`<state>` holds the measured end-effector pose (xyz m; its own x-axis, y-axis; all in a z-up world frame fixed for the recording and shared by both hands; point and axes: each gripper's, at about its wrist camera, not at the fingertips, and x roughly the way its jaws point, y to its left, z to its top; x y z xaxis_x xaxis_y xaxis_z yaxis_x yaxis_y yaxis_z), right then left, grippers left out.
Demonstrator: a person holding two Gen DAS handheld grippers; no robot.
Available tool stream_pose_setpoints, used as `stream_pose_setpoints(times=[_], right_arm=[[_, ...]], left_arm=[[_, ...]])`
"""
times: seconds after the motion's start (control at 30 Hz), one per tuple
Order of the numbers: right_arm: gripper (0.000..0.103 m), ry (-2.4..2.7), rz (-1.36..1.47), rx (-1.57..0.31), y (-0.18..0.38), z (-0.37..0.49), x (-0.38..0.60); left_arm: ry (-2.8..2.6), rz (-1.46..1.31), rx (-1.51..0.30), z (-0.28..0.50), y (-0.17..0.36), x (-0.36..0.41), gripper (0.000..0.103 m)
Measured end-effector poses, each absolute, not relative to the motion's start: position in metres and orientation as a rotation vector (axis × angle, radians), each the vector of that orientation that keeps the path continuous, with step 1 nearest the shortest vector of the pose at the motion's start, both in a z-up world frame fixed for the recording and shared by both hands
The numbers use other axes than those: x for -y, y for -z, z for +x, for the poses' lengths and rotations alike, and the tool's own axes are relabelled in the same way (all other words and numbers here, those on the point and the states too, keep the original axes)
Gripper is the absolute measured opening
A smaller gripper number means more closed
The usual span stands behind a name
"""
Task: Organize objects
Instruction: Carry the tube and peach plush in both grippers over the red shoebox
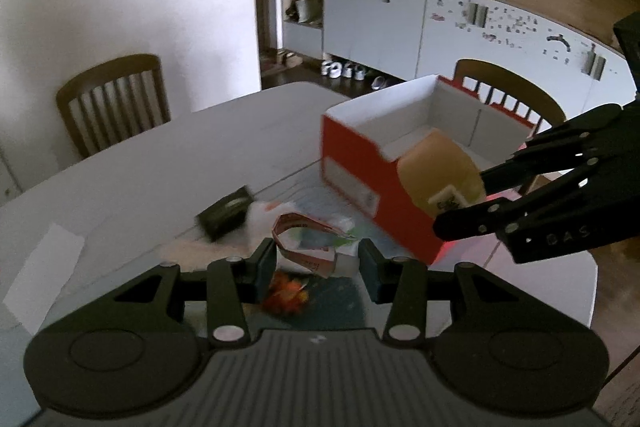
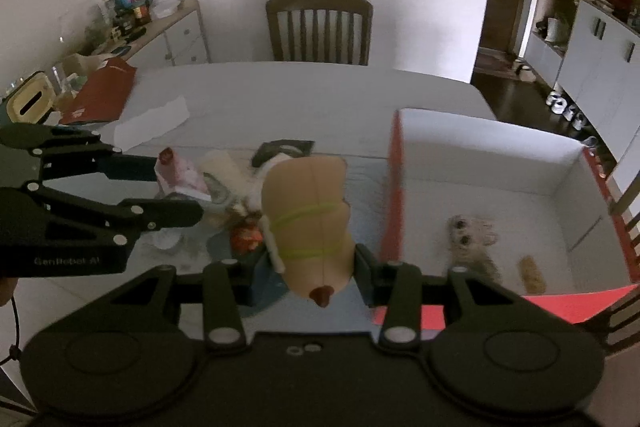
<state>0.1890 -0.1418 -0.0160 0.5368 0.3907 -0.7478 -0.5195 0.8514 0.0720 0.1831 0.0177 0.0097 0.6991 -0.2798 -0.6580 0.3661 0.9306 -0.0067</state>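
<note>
A tan plush toy (image 2: 310,223), bound with thin yellow-green bands and carrying a white tag, is held between the jaws of the right gripper (image 2: 308,269), which are closed onto its lower part; it hangs above the table (image 2: 280,87), just beside the red wall of the open box (image 2: 394,187). From the left wrist view the same plush toy (image 1: 438,177) is seen at the near corner of the box (image 1: 352,163), with the right gripper (image 1: 460,205) pinching it at the tag end. The toy is judged to be light, soft and compressible, not fragile, so a firm pinch across its narrow end or banded waist is thought safest; the fabric may slip if only the tag is taken. The box is cardboard, red outside and white inside, and is likely light enough to slide if nudged. Inside it, a small fluffy pale toy (image 2: 472,233) and a short tan cylindrical item (image 2: 532,273) are seen lying near its near wall; the far part appears bare. The left gripper (image 1: 318,269) is held with its jaws moderately apart and nothing between them, low over a loose pile near the table's near edge: a folded pink-and-white carton (image 1: 306,247), an orange blurred item (image 1: 286,297) and a dark flat packet (image 1: 226,213). The carton is judged thin and crushable.
</note>
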Motion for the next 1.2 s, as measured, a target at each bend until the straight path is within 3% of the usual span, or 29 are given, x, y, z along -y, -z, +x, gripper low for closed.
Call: stream_pose_setpoints(times=[0.83,1.2], right_arm=[[0.042,-0.445,-0.122,-0.822,0.027,0.251,0.286],[0.042,-0.372,-0.130,-0.860,0.051,0.300,0.319]], left_arm=[[0.464,0.242,-0.728,0.262,-0.010,0.155,0.044],[0.424,0.301,-0.785,0.320,0.009,0.193,0.044]])
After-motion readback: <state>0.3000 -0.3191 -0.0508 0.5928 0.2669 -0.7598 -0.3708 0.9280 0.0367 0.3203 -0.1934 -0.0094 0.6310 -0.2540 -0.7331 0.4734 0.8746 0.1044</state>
